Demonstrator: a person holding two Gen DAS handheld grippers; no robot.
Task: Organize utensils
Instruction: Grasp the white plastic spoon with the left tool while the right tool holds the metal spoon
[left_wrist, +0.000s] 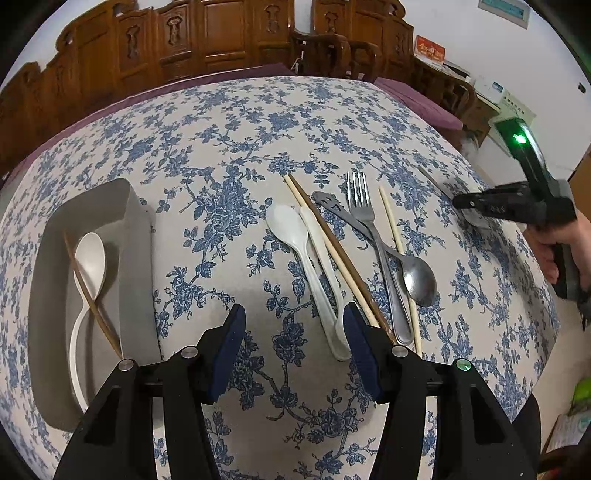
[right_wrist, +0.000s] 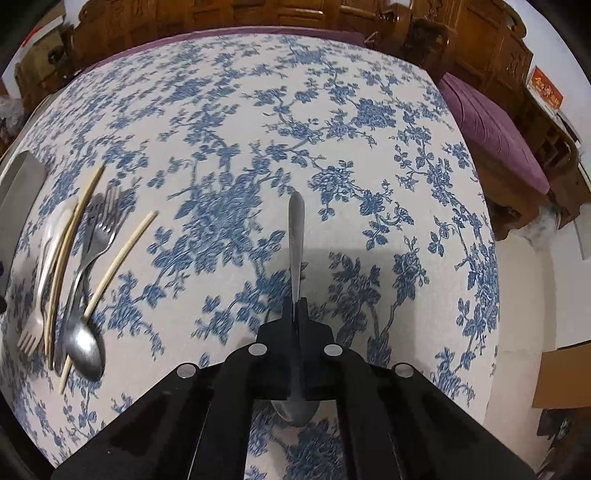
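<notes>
From the left wrist view, the left gripper (left_wrist: 293, 345) hung over the tabletop (left_wrist: 229, 122) with its jaws apart and nothing between them. To its left sat a grey tray (left_wrist: 136, 258) already holding a white spoon (left_wrist: 88, 266) and one dark chopstick (left_wrist: 92, 291). Ahead lay the loose pile: white plastic spoons (left_wrist: 295, 240), a pair of chopsticks (left_wrist: 332, 251), a metal fork (left_wrist: 373, 236), a metal spoon (left_wrist: 417, 280) and a pale chopstick (left_wrist: 397, 251). Far right, a person's hand (left_wrist: 561, 251) held the right gripper (left_wrist: 469, 206) down against another steel spoon (left_wrist: 436, 181). From the right wrist view, the right gripper (right_wrist: 295, 306) had its jaws clamped together on the neck of that steel spoon (right_wrist: 295, 229), handle pointing away, bowl beneath the fingers. Its thin, stiff, slick handle would likely pivot or slip in a narrow pinch, so a hold near the neck, close to the balance point, looked sensible.
</notes>
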